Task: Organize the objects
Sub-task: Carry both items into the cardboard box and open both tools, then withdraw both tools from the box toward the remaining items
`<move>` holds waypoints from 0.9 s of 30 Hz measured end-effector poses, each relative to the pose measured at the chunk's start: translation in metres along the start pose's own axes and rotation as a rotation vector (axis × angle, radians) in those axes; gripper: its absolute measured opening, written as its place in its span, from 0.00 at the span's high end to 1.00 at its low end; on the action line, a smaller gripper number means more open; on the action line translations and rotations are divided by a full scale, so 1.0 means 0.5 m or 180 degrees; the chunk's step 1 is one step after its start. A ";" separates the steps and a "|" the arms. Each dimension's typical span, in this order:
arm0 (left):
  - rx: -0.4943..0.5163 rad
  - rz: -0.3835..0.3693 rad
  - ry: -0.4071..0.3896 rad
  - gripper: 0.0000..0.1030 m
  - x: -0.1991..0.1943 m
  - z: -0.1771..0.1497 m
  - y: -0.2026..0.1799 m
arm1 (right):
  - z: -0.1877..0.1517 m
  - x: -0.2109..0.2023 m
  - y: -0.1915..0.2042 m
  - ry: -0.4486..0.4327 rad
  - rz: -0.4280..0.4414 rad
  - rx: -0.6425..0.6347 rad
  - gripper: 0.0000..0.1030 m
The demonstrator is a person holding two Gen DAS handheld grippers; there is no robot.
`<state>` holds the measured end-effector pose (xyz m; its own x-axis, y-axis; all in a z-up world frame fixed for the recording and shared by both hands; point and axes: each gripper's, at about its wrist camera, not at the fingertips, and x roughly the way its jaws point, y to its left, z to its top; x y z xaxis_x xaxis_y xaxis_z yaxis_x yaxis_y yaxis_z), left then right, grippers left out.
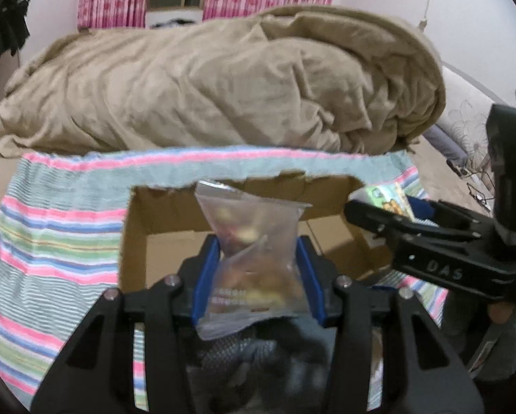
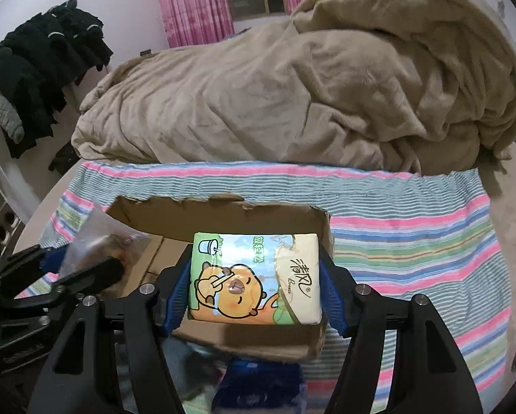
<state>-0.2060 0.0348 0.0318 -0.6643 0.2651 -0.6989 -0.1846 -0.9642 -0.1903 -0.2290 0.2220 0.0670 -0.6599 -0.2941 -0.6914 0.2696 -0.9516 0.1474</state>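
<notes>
On the bed, an open brown cardboard box (image 1: 223,214) with torn flap edges sits on a towel striped in pink, blue and green (image 1: 50,227). Behind the towel lies a big rumpled tan blanket (image 1: 206,82), with pink curtains (image 2: 195,3) at the window beyond it.

The left hand-held gripper (image 1: 258,269) has its blue-padded fingers pinched on a clear, crinkled plastic bag of snacks (image 1: 254,258), held upright over the near side of the box; the bag twists narrow in the middle where the pads squeeze it. The contents are blurred, yellowish and reddish bits.

The right hand-held gripper (image 2: 254,286) is clamped across a soft pack of tissues printed with an orange cartoon bear (image 2: 254,276), one blue pad pressed to each side. The pack hangs over the right part of the box, above its floor. In the left view the same pack (image 1: 392,200) peeks out past the black fingers at the box's right wall.

A dark blue packet (image 2: 258,383) lies just in front of the box, blurred. A heap of black clothes (image 2: 47,58) hangs at the far left by the wall.
</notes>
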 end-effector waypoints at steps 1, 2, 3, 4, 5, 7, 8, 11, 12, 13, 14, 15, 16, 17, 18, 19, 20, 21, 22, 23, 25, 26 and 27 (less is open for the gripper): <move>-0.0025 -0.0003 0.0023 0.54 0.009 0.000 0.002 | 0.002 0.007 -0.004 0.0024 -0.0011 0.0005 0.34; -0.0047 -0.0010 0.0040 0.53 0.017 0.001 0.004 | 0.002 0.015 -0.008 0.0058 -0.0024 0.0017 0.34; -0.0067 -0.0013 0.0072 0.53 0.022 0.001 0.006 | 0.002 0.019 -0.011 0.0079 -0.0026 0.0025 0.33; -0.0080 -0.0008 0.0092 0.52 0.025 0.002 0.007 | 0.001 0.022 -0.014 0.0089 -0.0019 0.0034 0.32; -0.0098 0.0003 0.0111 0.51 0.026 0.004 0.008 | 0.001 0.021 -0.017 0.0082 0.0001 0.0049 0.27; -0.0136 0.0010 0.0105 0.30 0.020 0.008 0.010 | 0.001 0.014 -0.017 0.0037 0.0025 0.0054 0.19; -0.0151 0.0009 0.0081 0.27 0.012 0.009 0.010 | 0.002 0.009 -0.016 0.0003 0.0014 0.0040 0.14; -0.0190 0.0023 -0.0015 0.25 -0.024 0.013 0.011 | 0.005 -0.009 -0.009 -0.0047 -0.0012 0.0009 0.12; -0.0198 0.0033 -0.0055 0.24 -0.043 0.013 0.010 | 0.005 -0.022 -0.007 -0.0067 -0.0010 0.0016 0.12; -0.0201 0.0047 -0.0089 0.23 -0.058 0.015 0.011 | 0.006 -0.039 -0.003 -0.0094 -0.0004 0.0023 0.12; -0.0200 0.0066 -0.0122 0.21 -0.073 0.014 0.011 | 0.006 -0.050 -0.001 -0.0118 -0.0006 0.0022 0.12; -0.0207 0.0084 -0.0165 0.19 -0.096 0.012 0.010 | 0.007 -0.067 0.003 -0.0148 -0.0015 0.0016 0.12; -0.0219 0.0080 -0.0193 0.16 -0.115 0.010 0.010 | 0.006 -0.082 0.006 -0.0171 -0.0021 0.0012 0.12; -0.0224 0.0073 -0.0211 0.15 -0.132 0.006 0.010 | 0.005 -0.099 0.009 -0.0197 -0.0025 0.0011 0.12; -0.0221 0.0069 -0.0226 0.15 -0.146 0.003 0.009 | 0.003 -0.118 0.012 -0.0227 -0.0034 0.0015 0.12; -0.0213 0.0066 -0.0249 0.15 -0.165 -0.002 0.006 | 0.000 -0.133 0.014 -0.0254 -0.0042 0.0020 0.12; -0.0206 0.0067 -0.0266 0.15 -0.181 -0.008 0.003 | -0.005 -0.153 0.017 -0.0286 -0.0049 0.0028 0.12; -0.0204 0.0064 -0.0284 0.15 -0.200 -0.016 0.001 | -0.007 -0.167 0.019 -0.0298 -0.0049 0.0035 0.12; -0.0209 0.0053 -0.0299 0.15 -0.214 -0.022 0.000 | -0.012 -0.183 0.021 -0.0316 -0.0050 0.0039 0.12; -0.0219 0.0036 -0.0315 0.15 -0.229 -0.029 -0.002 | -0.016 -0.195 0.023 -0.0332 -0.0055 0.0041 0.12; -0.0232 0.0010 -0.0332 0.15 -0.252 -0.045 -0.004 | -0.027 -0.225 0.027 -0.0374 -0.0068 0.0047 0.12; -0.0233 0.0009 -0.0339 0.15 -0.261 -0.052 -0.005 | -0.032 -0.235 0.029 -0.0386 -0.0072 0.0046 0.12; -0.0229 0.0016 -0.0345 0.15 -0.270 -0.060 -0.006 | -0.038 -0.249 0.032 -0.0404 -0.0078 0.0044 0.12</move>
<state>-0.0944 0.0017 0.1059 -0.7401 0.2553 -0.6221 -0.1312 -0.9622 -0.2387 -0.1291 0.2449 0.1418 -0.7498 -0.2789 -0.6000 0.2432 -0.9595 0.1420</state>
